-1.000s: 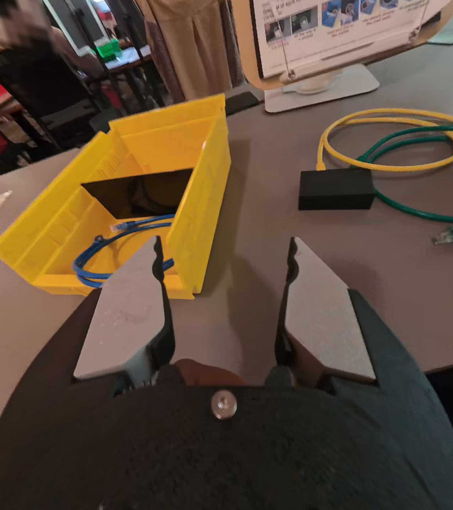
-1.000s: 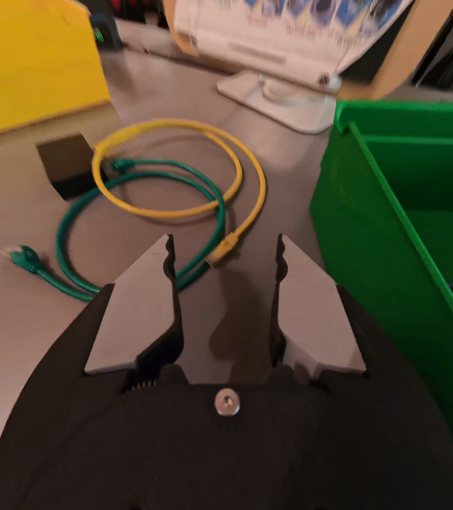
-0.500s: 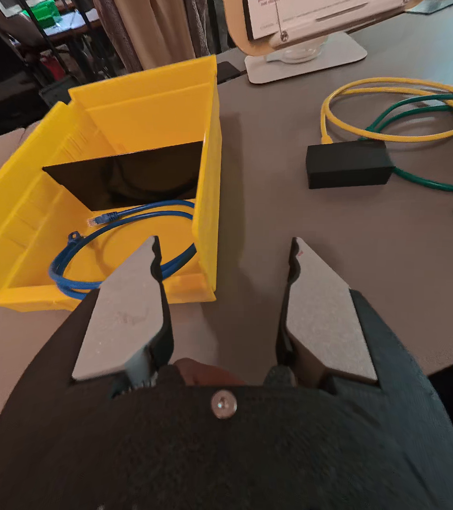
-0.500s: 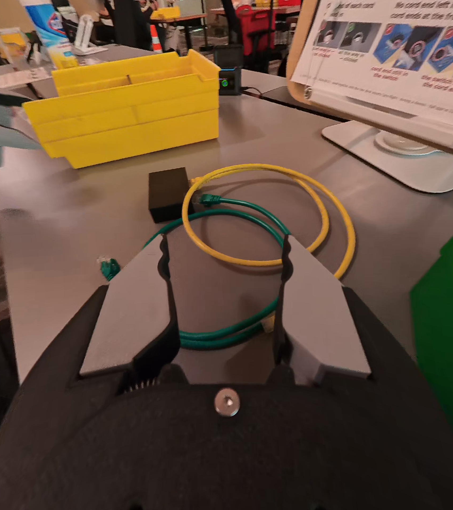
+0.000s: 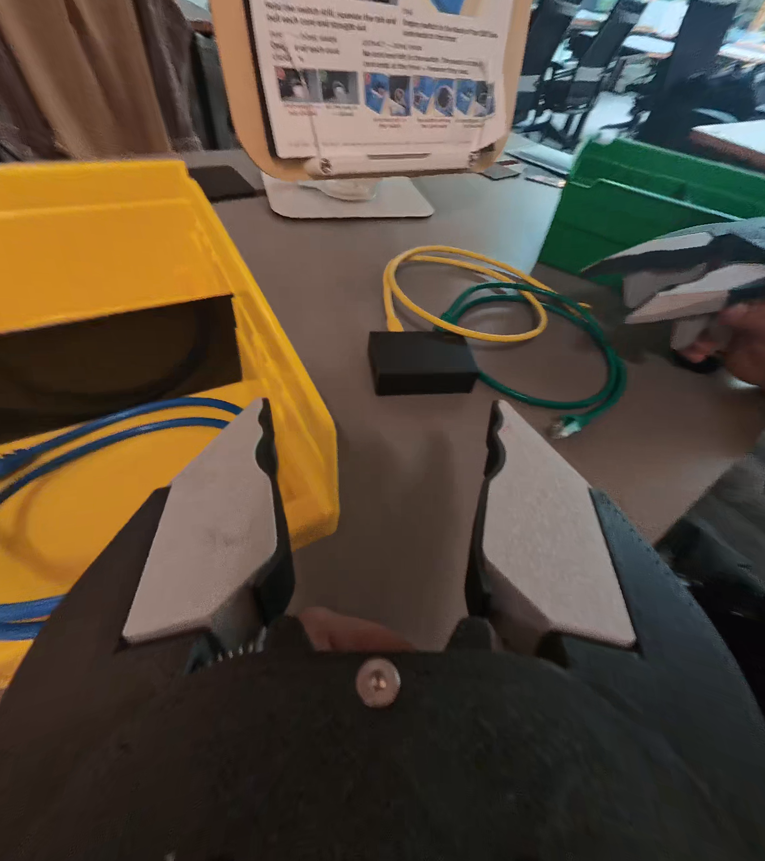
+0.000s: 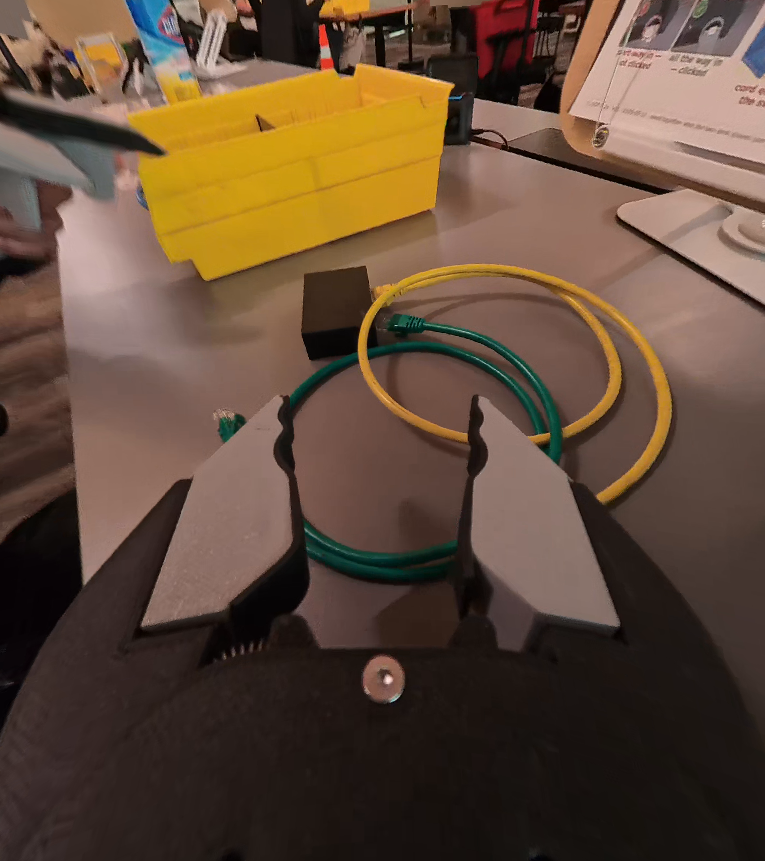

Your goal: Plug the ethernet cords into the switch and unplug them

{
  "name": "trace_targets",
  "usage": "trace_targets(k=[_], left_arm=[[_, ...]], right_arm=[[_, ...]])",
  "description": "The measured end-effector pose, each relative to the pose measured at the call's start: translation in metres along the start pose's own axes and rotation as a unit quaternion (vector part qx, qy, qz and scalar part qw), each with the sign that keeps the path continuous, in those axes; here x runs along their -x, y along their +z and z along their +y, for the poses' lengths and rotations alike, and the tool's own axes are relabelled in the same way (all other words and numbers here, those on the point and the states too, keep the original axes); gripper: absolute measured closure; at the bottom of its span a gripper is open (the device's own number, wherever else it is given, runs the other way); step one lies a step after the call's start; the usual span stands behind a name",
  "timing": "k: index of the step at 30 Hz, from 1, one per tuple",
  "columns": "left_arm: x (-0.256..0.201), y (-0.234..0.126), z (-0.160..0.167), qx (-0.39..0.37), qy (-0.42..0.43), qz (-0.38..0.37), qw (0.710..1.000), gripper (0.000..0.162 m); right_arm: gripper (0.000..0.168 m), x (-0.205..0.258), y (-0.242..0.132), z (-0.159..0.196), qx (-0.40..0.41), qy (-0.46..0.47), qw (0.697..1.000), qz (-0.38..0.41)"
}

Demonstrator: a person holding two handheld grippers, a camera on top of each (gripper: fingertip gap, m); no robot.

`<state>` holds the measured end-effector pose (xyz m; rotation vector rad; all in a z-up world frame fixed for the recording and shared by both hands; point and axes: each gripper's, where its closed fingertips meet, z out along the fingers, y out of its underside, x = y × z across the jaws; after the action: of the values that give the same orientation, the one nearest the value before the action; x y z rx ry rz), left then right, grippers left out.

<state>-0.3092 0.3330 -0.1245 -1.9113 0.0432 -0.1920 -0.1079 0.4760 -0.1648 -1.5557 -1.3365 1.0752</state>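
Right now both tools are empty, with fingers spread apart. The left gripper (image 5: pixel 378 414) hovers above the worktop (image 5: pixel 306 289) beside the yellow bin (image 5: pixel 105 242); the right gripper (image 6: pixel 378 407) hangs over the cable loops.

The switch (image 6: pixel 336 310), a small black box, lies on the worktop straight ahead of the right gripper and ahead and slightly right of the left one. In the left wrist view its long axis runs across the picture, left to right. The yellow cord (image 6: pixel 613 372) has 1 end touching the switch's far corner; whether it is seated in a port cannot be told. The green cord (image 6: pixel 487 358) has 1 plug lying just beside the switch, pointing at it but apart from it, and its other plug (image 6: pixel 226 424) lies loose near the right gripper's left finger. That puts the right gripper nearer the green cord, which I judge the likely next pick.

A blue cord (image 5: pixel 91 433) lies coiled inside the yellow bin, close to the left gripper. The green bin (image 5: pixel 651 214) stands to the right.

The switch's ports face away from both cameras and are hidden. The left wrist view is blurred, and the yellow cord's other end is cut off behind the right gripper.
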Motion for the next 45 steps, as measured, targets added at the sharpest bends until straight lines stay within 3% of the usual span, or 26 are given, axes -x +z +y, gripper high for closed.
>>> trace_targets(k=[3,6,8,9,10,12,14,16,18,23,26,28,30,39,45], left_arm=[[0.004,-0.003,-0.016,-0.008,0.042,-0.035,0.998,0.071],[0.01,-0.005,-0.015,0.006,0.075,-0.071,0.995,0.071],[0.017,-0.011,-0.01,0.017,0.095,-0.088,0.991,0.074],[0.02,-0.015,-0.01,0.022,0.102,-0.086,0.991,0.077],[0.026,-0.02,-0.011,0.022,0.102,-0.096,0.99,0.077],[0.046,-0.03,-0.016,0.024,0.101,-0.142,0.984,0.078],[0.052,-0.038,-0.018,0.025,0.099,-0.163,0.981,0.079],[0.035,-0.037,-0.022,0.012,0.096,-0.142,0.985,0.085],[-0.007,-0.023,-0.022,-0.004,0.1,-0.068,0.993,0.088],[-0.06,0.055,0.001,0.041,0.145,-0.041,0.988,0.087],[-0.054,0.109,0.021,0.102,0.167,-0.058,0.979,0.084],[-0.03,0.132,0.026,0.129,0.165,-0.097,0.973,0.084],[-0.023,0.148,0.026,0.134,0.146,-0.088,0.976,0.085],[-0.035,0.146,0.024,0.145,0.126,-0.055,0.98,0.071],[-0.032,0.157,0.054,0.206,0.125,-0.054,0.969,0.058]], right_arm=[[0.091,0.009,0.013,-0.003,0.017,-0.027,0.999,-0.01],[0.092,0.04,0.038,-0.016,0.051,-0.052,0.994,-0.077],[0.123,0.05,0.061,-0.021,0.097,-0.084,0.987,-0.096],[0.127,0.054,0.073,-0.025,0.11,-0.092,0.984,-0.104],[0.12,0.056,0.087,-0.028,0.121,-0.09,0.983,-0.104],[0.09,0.054,0.113,-0.026,0.154,-0.079,0.98,-0.095],[0.096,0.051,0.126,-0.011,0.205,-0.085,0.971,-0.09],[0.099,0.049,0.122,-0.004,0.215,-0.081,0.969,-0.089],[0.107,0.038,0.109,-0.011,0.185,-0.078,0.977,-0.073],[0.107,-0.013,0.086,-0.025,0.11,0.002,0.993,-0.043],[0.106,-0.022,0.082,-0.02,0.112,0.037,0.992,-0.053],[0.105,-0.018,0.081,-0.018,0.113,0.041,0.991,-0.067],[0.101,-0.01,0.082,-0.014,0.122,0.035,0.988,-0.086],[0.102,-0.01,0.083,-0.011,0.137,0.034,0.987,-0.07],[0.103,-0.008,0.082,-0.018,0.118,0.042,0.989,-0.073]])
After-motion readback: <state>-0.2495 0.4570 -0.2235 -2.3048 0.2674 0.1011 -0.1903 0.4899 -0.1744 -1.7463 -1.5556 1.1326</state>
